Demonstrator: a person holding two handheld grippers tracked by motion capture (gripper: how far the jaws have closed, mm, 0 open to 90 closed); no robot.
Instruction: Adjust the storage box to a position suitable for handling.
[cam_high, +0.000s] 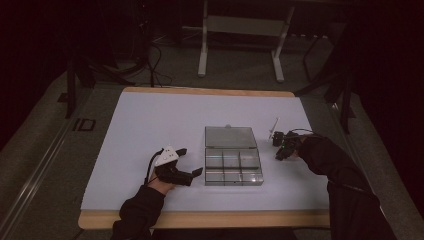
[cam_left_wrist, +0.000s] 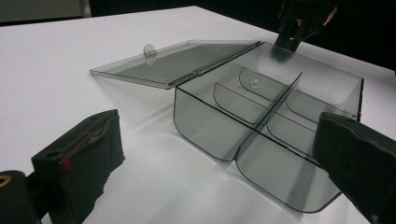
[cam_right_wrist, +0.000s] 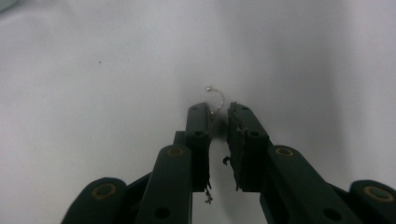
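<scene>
A: Where is your small curved silver hook (cam_right_wrist: 215, 99)?
B: Right of the clear smoky plastic compartment box (cam_high: 233, 161), between your right gripper's (cam_right_wrist: 218, 112) narrowed jaws, not visibly clamped.
A: Your left gripper (cam_high: 189, 161)?
B: Wide apart, left of that box.

Black long sleeves on both forearms, left gripper (cam_high: 191, 160) with black jaws, white top plate and black cable, right gripper (cam_right_wrist: 218, 115) with black jaws, brass-coloured rivets, frayed pads

Compartment box (cam_high: 233, 167) between both hand-held grippers, on table (cam_high: 150, 120)
</scene>
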